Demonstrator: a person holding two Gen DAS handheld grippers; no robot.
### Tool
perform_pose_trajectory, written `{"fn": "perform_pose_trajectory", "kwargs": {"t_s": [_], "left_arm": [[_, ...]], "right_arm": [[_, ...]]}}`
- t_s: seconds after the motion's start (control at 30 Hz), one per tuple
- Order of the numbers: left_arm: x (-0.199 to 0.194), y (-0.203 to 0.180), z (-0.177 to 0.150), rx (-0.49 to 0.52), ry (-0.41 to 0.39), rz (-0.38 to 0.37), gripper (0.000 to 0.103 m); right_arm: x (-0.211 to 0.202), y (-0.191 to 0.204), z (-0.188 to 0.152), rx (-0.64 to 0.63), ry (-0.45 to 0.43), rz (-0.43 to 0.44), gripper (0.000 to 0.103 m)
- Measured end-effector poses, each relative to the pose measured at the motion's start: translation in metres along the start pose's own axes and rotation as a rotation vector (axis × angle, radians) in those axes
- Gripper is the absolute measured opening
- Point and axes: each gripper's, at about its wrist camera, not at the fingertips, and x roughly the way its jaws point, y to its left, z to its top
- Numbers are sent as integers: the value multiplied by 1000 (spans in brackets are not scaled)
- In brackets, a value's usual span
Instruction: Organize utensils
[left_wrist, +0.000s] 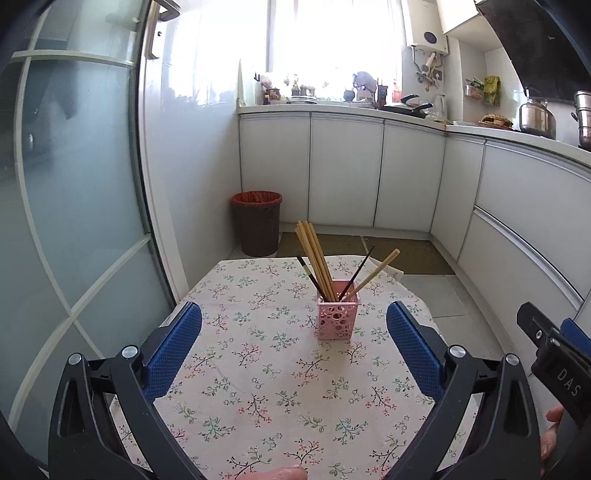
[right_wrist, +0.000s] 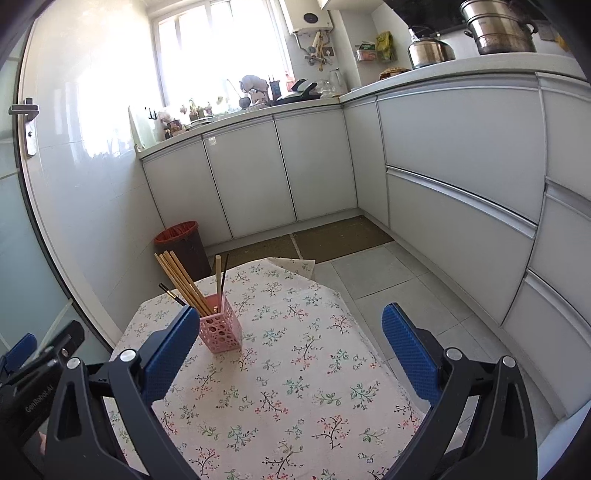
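The pink holder (left_wrist: 338, 319) is found standing upright on the table (left_wrist: 258, 387), with the chopsticks (left_wrist: 314, 258) gathered inside it and fanning out above its rim. No loose utensil is seen on the flowered cloth in either view, so the sorting is judged to be done or nearly so.

From the left gripper (left_wrist: 294, 349) the holder is met straight ahead, just beyond the fingertips and slightly toward the right finger. From the right gripper (right_wrist: 291, 350) the same holder (right_wrist: 221, 325) is placed ahead and off to the left, just beside the tip of the left finger (right_wrist: 171, 352) but apart from it. The left gripper is therefore judged the better lined up: the holder lies on its centre line, while the right gripper would have to be swung leftward to face it.

Both grippers are released, with the jaws spread wide and nothing between the blue pads; only cloth is seen in the gaps. Each gripper is angled down toward the table and held above it, without contact being visible.

The long axes of the chopsticks (right_wrist: 181, 280) run steeply upward from the holder. Most of the pale sticks are leaned as a bundle to the left as seen from both grippers, while one pale stick and a dark one are leaned the other way in the left wrist view. Any grasp on them would have to be made across that upward axis, above the rim, and the left-leaning bundle is judged easier to reach from the left gripper.
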Motion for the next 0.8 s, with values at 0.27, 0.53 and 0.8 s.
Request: {"fn": "perform_pose_trajectory", "kwargs": {"t_s": [0.27,0.53,0.8], "left_arm": [[-17,0,11,-14,3,7,96],[-21,-2,17,1,18,-10,96],[-10,-1,15,3,66,-4,96]], "right_arm": [[-11,5,7,-44,30,-31,96],[-19,4,12,-37,18,-55,96],[-21,13,12,-76,-2,-65,96]]}}
